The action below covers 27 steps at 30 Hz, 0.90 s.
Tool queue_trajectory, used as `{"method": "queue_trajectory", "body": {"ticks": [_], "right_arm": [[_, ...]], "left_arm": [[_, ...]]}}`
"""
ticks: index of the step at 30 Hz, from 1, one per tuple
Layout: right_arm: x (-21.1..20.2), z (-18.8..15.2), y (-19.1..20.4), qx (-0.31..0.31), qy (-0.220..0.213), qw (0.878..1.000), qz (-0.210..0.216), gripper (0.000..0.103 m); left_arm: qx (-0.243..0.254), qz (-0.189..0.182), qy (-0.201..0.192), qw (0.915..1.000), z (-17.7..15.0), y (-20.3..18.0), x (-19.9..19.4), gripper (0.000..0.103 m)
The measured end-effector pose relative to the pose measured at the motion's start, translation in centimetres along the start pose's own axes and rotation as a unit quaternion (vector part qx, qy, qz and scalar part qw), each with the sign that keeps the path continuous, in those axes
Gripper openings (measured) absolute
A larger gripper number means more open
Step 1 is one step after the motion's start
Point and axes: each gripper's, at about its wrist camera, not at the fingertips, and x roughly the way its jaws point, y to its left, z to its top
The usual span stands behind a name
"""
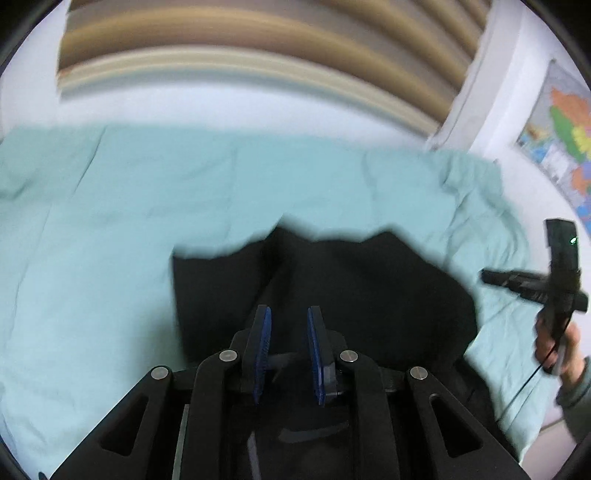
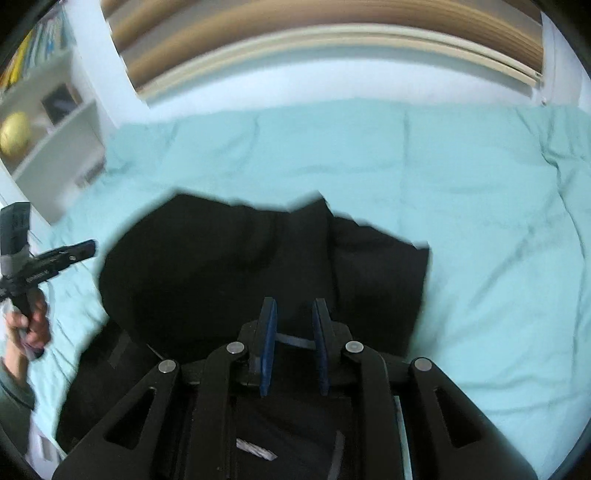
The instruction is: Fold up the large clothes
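Observation:
A large black garment (image 1: 369, 288) (image 2: 207, 258) with grey strips lies bunched on a pale green bed sheet (image 1: 110, 221) (image 2: 480, 221). It runs forward from under both grippers, and its far edge is blurred. My left gripper (image 1: 289, 310) points down over the garment's middle, its blue pads a narrow gap apart with dark cloth filling the gap. My right gripper (image 2: 294, 301) stands the same way, with a pale strip of the garment crossing between its pads. Each gripper also shows from the side in the other's view, the right gripper (image 1: 487, 275) and the left gripper (image 2: 86, 248), level with the garment's side edges.
A blurred wooden headboard (image 1: 240, 37) (image 2: 332, 29) stands against the wall beyond the bed. A coloured map (image 1: 569, 122) hangs on the right wall. A white shelf (image 2: 55, 147) with a yellow ball (image 2: 14, 138) stands to the left. A person's hands (image 1: 565, 350) (image 2: 29, 325) hold the grippers' handles.

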Motion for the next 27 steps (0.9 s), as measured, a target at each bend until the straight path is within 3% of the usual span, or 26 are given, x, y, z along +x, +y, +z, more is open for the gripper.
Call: {"method": "queue_trajectory", "body": {"ticks": [3,4,5,8,12,16,20,24,27], "right_arm": [[0.5,3.0,2.0,0.004,-0.014,1.000,0.023,0.029],[1.0,3.9,2.9,0.004,-0.017,0.999,0.031,0.037],[1.5,4.4,3.5,0.004,-0.017,0.999,0.037,0.045],[4.3,4.9,5.4,0.012,0.003,0.998,0.067,0.049],[8.6,2.6,6.1,0.011,0.069,0.995,0.077,0.049],[12.9,-4.5,5.5,0.008,0.160,0.986,0.053,0.048],[15.2,-8.8,4.6,0.026,0.163,0.986,0.033,0.048],[15.9,-8.5,4.8,0.032,0.165,0.986,0.017,0.048],[13.8,-7.8,5.5,0.016,0.161,0.987,0.019,0.049]], "left_arm": [[0.002,-0.033,-0.014,0.9993,3.6,-1.8,1.1,0.022],[0.002,-0.039,-0.010,0.9992,4.5,-2.0,2.0,0.023],[0.001,-0.042,-0.001,0.9991,5.0,-2.3,3.0,0.024],[-0.002,-0.062,0.046,0.9970,4.4,-2.4,6.1,0.025],[-0.013,-0.092,0.124,0.9880,-1.1,-1.7,9.1,0.024],[-0.077,-0.106,0.190,0.9730,-8.5,0.3,11.4,0.024],[-0.120,-0.106,0.180,0.9707,-11.3,1.4,12.7,0.022],[-0.107,-0.074,0.187,0.9737,-10.6,0.4,13.0,0.020],[-0.081,-0.071,0.166,0.9802,-9.4,-1.2,10.4,0.019]]}}
